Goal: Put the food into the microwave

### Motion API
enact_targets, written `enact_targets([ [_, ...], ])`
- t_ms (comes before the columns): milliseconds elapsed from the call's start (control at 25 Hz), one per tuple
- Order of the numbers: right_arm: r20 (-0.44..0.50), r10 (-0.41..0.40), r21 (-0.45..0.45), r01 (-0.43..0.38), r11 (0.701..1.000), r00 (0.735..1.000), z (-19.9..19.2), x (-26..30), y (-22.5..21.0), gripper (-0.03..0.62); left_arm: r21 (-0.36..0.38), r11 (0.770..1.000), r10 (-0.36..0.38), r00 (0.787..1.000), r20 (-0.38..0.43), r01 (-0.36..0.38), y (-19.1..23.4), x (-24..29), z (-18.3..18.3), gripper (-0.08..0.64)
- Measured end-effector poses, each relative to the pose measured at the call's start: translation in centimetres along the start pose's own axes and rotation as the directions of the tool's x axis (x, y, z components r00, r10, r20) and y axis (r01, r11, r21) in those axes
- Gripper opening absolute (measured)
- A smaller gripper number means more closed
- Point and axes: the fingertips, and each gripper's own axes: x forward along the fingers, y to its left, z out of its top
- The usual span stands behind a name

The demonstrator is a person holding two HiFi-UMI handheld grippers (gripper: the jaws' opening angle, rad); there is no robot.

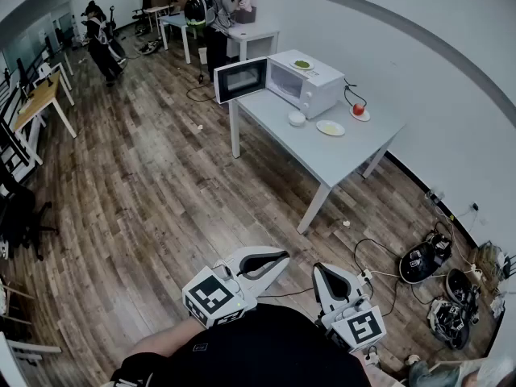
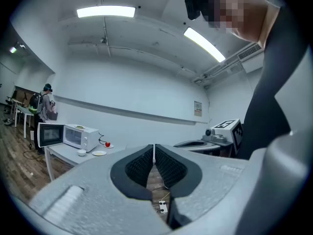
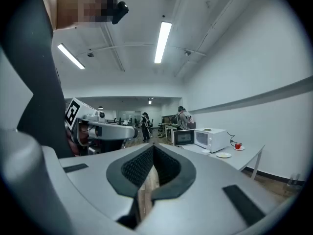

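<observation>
A white microwave (image 1: pixel 305 84) stands on the far end of a grey table (image 1: pixel 347 156), its door (image 1: pixel 240 79) swung open. A plate of green food (image 1: pixel 302 64) rests on top of it. In front lie a small white bowl (image 1: pixel 297 118), a plate of pale food (image 1: pixel 330 127) and a red fruit on a saucer (image 1: pixel 358 110). My left gripper (image 1: pixel 282 259) and right gripper (image 1: pixel 318 269) are held close to my body, far from the table, both shut and empty. The left gripper view shows the jaws (image 2: pixel 154 151) meeting; the right gripper view shows its jaws (image 3: pixel 153 148) pressed together too.
Wooden floor lies between me and the table. Cables, a power strip and dark gear (image 1: pixel 427 258) clutter the floor at the right wall. Two people (image 1: pixel 214 10) stand by desks at the back. A wooden desk (image 1: pixel 36 99) and chairs line the left.
</observation>
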Motion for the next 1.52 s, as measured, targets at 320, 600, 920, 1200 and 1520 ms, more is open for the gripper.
enact_targets([
  [320,0.002,0.007,0.001,-0.007,1.0,1.0,-0.1,0.1,0.5,0.014,0.001,1.0,0.006,1.0,0.002,-0.006,0.1,-0.5,-0.2,0.021],
  [600,0.034,0.01,0.038,-0.011,0.999,0.999,0.3,1.9,0.6,0.015,0.016,1.0,-0.006,1.0,-0.002,0.006,2.0,-0.8,0.3,0.021],
  [920,0.037,0.0,0.065,-0.003,0.998,0.999,0.4,6.7,1.5,0.015,0.022,1.0,0.002,1.0,-0.007,-0.002,6.2,-3.1,0.0,0.021],
  [1200,-0.013,0.037,0.099,-0.036,0.994,0.999,-0.7,10.4,1.8,0.015,-0.034,0.999,0.037,0.999,-0.027,-0.038,9.6,-4.1,-1.5,0.021],
  [1520,-0.021,0.12,0.124,-0.116,0.985,0.993,-1.4,14.4,-2.2,0.015,-0.049,0.994,0.09,0.994,-0.055,-0.093,13.7,-0.4,-1.9,0.021],
])
